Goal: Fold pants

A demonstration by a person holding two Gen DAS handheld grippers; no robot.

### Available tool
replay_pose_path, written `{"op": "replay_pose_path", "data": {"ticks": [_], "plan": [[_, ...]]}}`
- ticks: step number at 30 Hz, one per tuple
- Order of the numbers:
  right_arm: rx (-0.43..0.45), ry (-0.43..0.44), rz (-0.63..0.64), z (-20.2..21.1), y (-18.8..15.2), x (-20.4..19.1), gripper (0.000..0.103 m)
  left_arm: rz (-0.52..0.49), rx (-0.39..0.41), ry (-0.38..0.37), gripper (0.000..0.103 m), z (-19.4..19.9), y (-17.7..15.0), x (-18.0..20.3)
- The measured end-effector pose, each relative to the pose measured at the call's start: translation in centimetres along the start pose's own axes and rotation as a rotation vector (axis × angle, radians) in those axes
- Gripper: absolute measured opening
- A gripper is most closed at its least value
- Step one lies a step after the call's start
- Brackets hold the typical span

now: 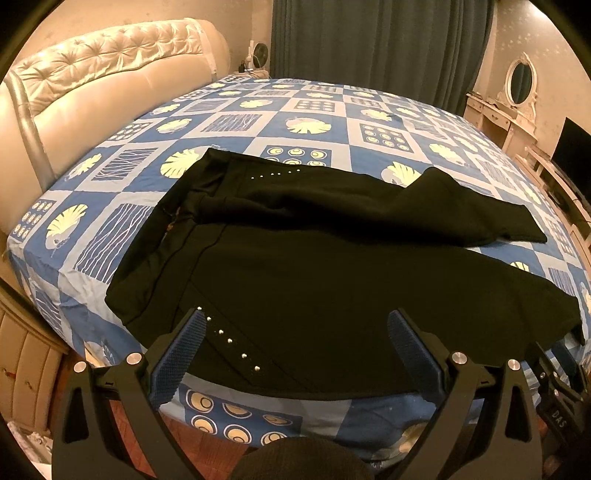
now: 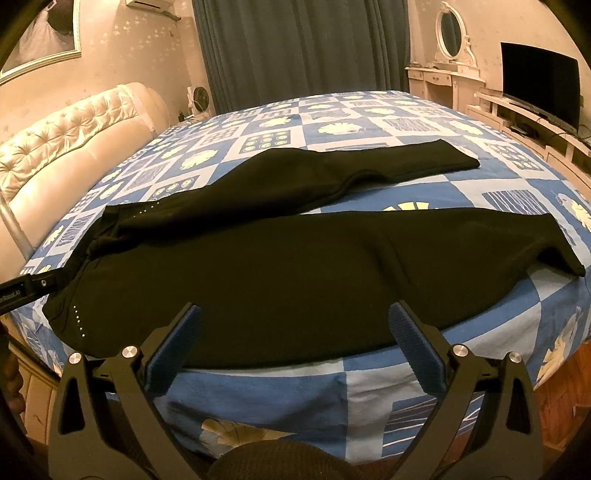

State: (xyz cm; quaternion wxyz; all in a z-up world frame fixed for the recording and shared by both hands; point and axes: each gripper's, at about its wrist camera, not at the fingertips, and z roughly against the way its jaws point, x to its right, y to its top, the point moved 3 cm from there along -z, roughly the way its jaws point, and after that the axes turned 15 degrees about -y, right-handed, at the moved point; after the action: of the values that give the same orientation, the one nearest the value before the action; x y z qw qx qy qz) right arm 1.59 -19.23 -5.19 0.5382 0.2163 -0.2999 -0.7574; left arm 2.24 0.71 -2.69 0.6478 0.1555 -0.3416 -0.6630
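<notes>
Black pants (image 1: 303, 266) lie spread flat on the bed, waistband to the left, both legs running to the right and splayed apart. Small silver studs (image 1: 229, 339) mark the near pocket. My left gripper (image 1: 297, 317) hovers open above the near hip area, nothing between its blue pads. In the right wrist view the same pants (image 2: 280, 266) stretch across the bed, the far leg (image 2: 369, 166) angled away from the near one. My right gripper (image 2: 295, 310) is open over the near leg's edge, holding nothing. The left gripper's black body (image 2: 22, 288) shows at the left.
The bed (image 1: 310, 107) has a blue-and-white patterned sheet and a cream tufted headboard (image 1: 92, 74) on the left. Dark curtains (image 2: 303, 48) hang behind. A white dresser with an oval mirror (image 2: 450, 33) and a television (image 2: 539, 81) stand at the right.
</notes>
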Motion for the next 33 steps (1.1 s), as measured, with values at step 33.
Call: {"op": "replay_pose_path", "data": {"ticks": [33], "plan": [[-0.018,0.006,-0.007,-0.5,-0.72,-0.01,0.101,-0.007,-0.007,0.001,0.099,-0.25,-0.13,0.12]]}}
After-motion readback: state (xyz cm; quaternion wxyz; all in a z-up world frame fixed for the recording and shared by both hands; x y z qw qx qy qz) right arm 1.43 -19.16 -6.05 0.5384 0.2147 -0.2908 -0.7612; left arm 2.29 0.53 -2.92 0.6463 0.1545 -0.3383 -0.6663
